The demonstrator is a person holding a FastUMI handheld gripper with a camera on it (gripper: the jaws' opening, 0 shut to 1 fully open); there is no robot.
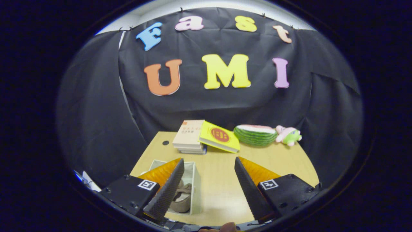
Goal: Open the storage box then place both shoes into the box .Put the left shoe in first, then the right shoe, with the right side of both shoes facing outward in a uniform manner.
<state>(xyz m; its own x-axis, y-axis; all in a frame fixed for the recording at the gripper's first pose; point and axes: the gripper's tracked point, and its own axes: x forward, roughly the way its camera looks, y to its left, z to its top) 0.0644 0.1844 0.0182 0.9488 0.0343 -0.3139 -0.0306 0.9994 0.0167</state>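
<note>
Already open, storage box (pixel 193 187) low on the worktop (pixel 222 180), partly behind the left finger, holding one beige shoe (pixel 182 198); second shoe unseen. Tongs (pixel 206 185) spread wide, holding nothing, bare wood between the fingers. Probably next: fetch the remaining shoe, grip mid-body, lower beside the first with matching side outward. Beyond: stacked books (pixel 189 137), yellow book (pixel 220 136), watermelon plush (pixel 255 133), small plush toy (pixel 288 135). Cover writing too small to read.

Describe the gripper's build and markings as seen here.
The gripper has two wedge-shaped fingers with finely textured inner pads. Each mounts on a black bolted block bearing a small square black-and-white tag.
</note>
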